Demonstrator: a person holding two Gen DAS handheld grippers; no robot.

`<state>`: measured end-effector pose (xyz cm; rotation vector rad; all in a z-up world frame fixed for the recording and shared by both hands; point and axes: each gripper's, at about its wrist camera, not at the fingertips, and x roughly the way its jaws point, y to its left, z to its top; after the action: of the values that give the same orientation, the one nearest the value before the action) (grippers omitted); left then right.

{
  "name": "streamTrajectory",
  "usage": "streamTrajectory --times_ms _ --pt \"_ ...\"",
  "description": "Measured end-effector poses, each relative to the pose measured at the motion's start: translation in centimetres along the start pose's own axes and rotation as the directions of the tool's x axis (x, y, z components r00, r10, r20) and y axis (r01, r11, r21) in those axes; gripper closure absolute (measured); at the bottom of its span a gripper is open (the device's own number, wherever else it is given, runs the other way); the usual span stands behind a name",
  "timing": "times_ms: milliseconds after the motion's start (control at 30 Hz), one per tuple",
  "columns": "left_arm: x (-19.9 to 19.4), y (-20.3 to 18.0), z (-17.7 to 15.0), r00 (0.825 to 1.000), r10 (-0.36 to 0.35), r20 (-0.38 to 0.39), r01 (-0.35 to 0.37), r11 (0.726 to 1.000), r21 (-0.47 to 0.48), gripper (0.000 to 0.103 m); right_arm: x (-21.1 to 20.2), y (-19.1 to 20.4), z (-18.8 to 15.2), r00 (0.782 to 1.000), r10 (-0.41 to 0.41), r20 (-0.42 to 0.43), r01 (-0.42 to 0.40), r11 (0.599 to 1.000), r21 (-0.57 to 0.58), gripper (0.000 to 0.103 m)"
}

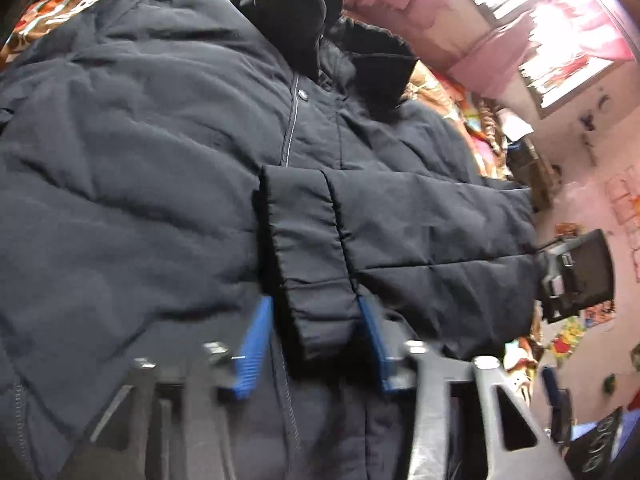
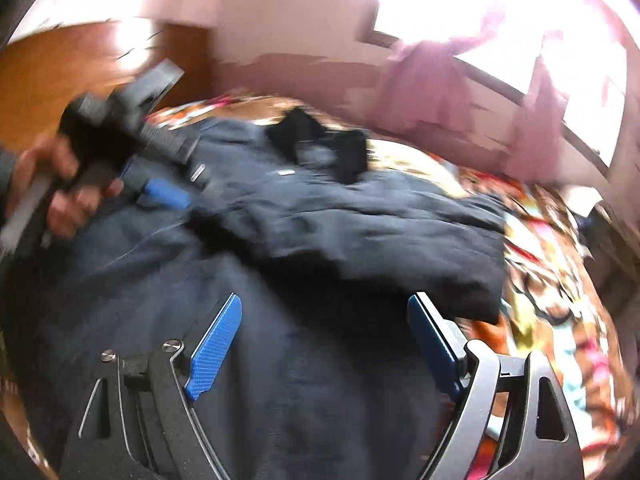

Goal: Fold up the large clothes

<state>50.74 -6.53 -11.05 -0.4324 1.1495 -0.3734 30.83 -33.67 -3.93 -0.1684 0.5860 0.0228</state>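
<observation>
A dark navy puffer jacket [image 1: 140, 168] lies front up on the bed, its black fleecy collar [image 1: 304, 28] at the far end. One sleeve is folded across the chest, and its cuff [image 1: 316, 280] sits between the blue pads [image 1: 254, 344] of my left gripper [image 1: 316, 340], which press on both its sides. In the right wrist view the jacket [image 2: 320, 220] is blurred. My right gripper [image 2: 324, 340] stands open over the lower body of the jacket with only flat cloth beneath it. A hand [image 2: 60, 200] holds the left gripper [image 2: 168, 196] at the far left.
A bright orange patterned blanket [image 2: 552, 280] covers the bed under the jacket. Pink curtains [image 1: 460, 8] and a bright window [image 2: 480, 0] lie beyond. A wooden panel [image 2: 80, 64] stands at the back left. Small cluttered items [image 1: 568, 340] fill the right side.
</observation>
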Motion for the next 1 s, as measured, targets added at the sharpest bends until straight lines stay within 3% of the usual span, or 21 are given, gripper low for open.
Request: streamTrajectory --times_ms 100,200,333,433,500,567,633,767,867,900,1000 --pt "0.1 -1.4 0.0 0.995 0.09 0.047 -0.093 0.994 0.063 0.091 -0.3 -3.0 -0.1 1.0 -0.024 0.014 0.022 0.994 0.106 0.022" --pt "-0.6 -2.3 -0.2 0.978 0.172 0.118 -0.184 0.978 0.101 0.096 -0.1 -4.5 -0.9 0.999 -0.038 -0.005 0.039 0.986 0.162 0.022" --pt "-2.6 -2.6 -0.1 0.963 0.188 0.195 -0.212 0.971 0.112 0.099 1.9 -4.6 -2.1 0.999 -0.027 -0.038 0.034 0.98 0.195 0.022" --pt "-5.1 -3.2 0.1 0.934 0.226 0.277 -0.273 0.952 0.141 0.1 2.8 -4.9 -3.0 0.998 -0.025 -0.058 0.035 0.98 0.194 0.022" --pt "-7.6 -3.4 0.1 0.904 0.252 0.347 -0.32 0.934 0.156 0.1 2.7 -5.0 -3.1 0.998 -0.034 -0.05 0.043 0.982 0.185 0.022" --pt "-10.4 -3.3 0.2 0.862 0.278 0.423 -0.373 0.914 0.16 0.1 2.4 -5.2 -2.6 0.999 -0.038 -0.027 0.043 0.982 0.185 0.022" --pt "-12.7 -2.4 0.7 0.842 0.284 0.458 -0.386 0.911 0.144 0.1 2.5 -5.4 -1.6 0.999 -0.035 -0.01 0.037 0.982 0.185 0.022" --pt "-15.3 1.1 1.6 0.812 0.339 0.475 -0.421 0.904 0.074 0.1 4.6 -5.1 0.5 0.999 0.023 -0.028 -0.017 0.984 0.178 0.022" --pt "-16.2 4.6 2.0 0.768 0.424 0.48 -0.487 0.873 0.008 0.1 6.5 -4.3 2.1 0.998 0.048 -0.031 -0.041 0.981 0.189 0.022" --pt "-15.9 5.2 2.1 0.765 0.438 0.472 -0.498 0.867 0.002 0.1 7.5 -3.9 2.9 0.998 0.057 -0.032 -0.05 0.981 0.188 0.022" --pt "-13.7 7.8 1.8 0.781 0.485 0.394 -0.523 0.852 -0.013 0.1 11.0 -2.0 4.0 0.989 0.093 -0.113 -0.074 0.984 0.162 0.022"
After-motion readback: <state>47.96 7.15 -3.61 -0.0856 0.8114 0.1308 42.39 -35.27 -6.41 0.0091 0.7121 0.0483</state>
